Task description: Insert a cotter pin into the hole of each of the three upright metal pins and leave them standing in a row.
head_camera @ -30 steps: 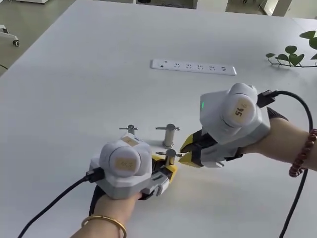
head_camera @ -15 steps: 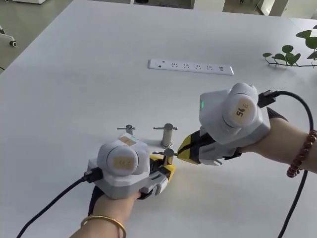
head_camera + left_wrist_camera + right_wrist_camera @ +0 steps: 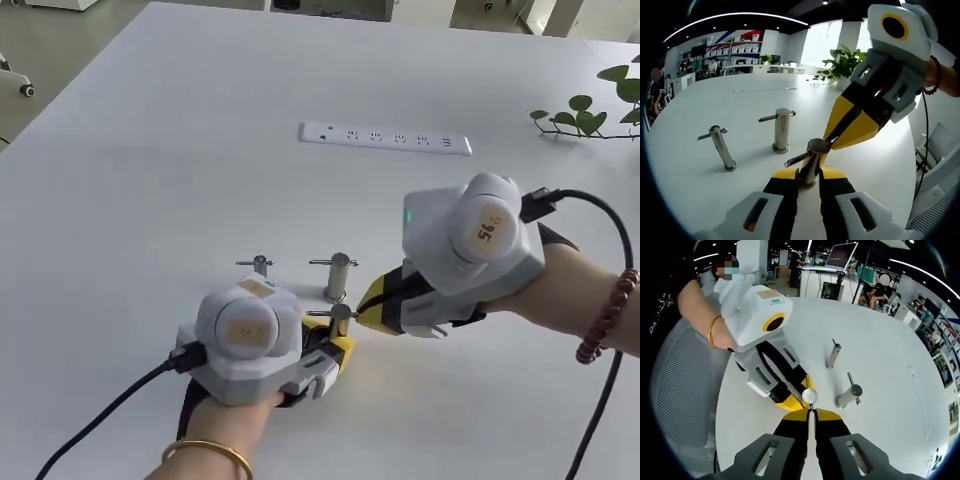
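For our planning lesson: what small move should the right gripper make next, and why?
Probably open the right gripper and back off: the cotter pin already pokes through the near pin, which the left gripper clamps at its base.

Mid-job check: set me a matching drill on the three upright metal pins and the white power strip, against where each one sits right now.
Things: 1 thin silver metal pin; 2 thick silver metal pin; 3 nearest silver metal pin; 4 white power strip.
Places: A clamped between the left gripper's jaws; B flat on the white table's far side; C standing free, leftmost; D standing free, just beyond the clamped pin.
Pairs: 1-C; 2-D; 3-A; 4-B.
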The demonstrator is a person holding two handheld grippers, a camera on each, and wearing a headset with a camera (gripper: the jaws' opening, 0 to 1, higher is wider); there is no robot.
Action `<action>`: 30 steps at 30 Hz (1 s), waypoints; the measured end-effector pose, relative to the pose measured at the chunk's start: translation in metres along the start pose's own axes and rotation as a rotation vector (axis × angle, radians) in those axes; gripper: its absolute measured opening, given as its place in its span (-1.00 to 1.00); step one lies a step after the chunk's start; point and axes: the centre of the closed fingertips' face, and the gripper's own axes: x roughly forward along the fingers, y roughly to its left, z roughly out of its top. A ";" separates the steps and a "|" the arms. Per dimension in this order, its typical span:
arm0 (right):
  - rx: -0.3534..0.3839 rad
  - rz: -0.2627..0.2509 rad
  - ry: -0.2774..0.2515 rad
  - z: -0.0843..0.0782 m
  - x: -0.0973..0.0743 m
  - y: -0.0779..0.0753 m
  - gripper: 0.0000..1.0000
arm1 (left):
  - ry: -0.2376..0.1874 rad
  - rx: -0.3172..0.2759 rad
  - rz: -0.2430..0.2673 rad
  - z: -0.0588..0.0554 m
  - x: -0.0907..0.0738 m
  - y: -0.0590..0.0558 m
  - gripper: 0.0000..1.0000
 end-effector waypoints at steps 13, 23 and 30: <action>0.092 0.023 -0.024 0.009 0.004 0.004 -0.76 | 0.058 0.031 -0.002 -0.006 -0.019 0.010 -0.43; 0.131 0.032 -0.035 0.013 0.013 0.003 -0.72 | 0.068 0.056 0.029 -0.005 -0.044 0.022 -0.23; 0.155 0.048 -0.048 0.015 0.021 0.003 -0.74 | 0.050 0.066 0.044 -0.001 -0.058 0.026 -0.13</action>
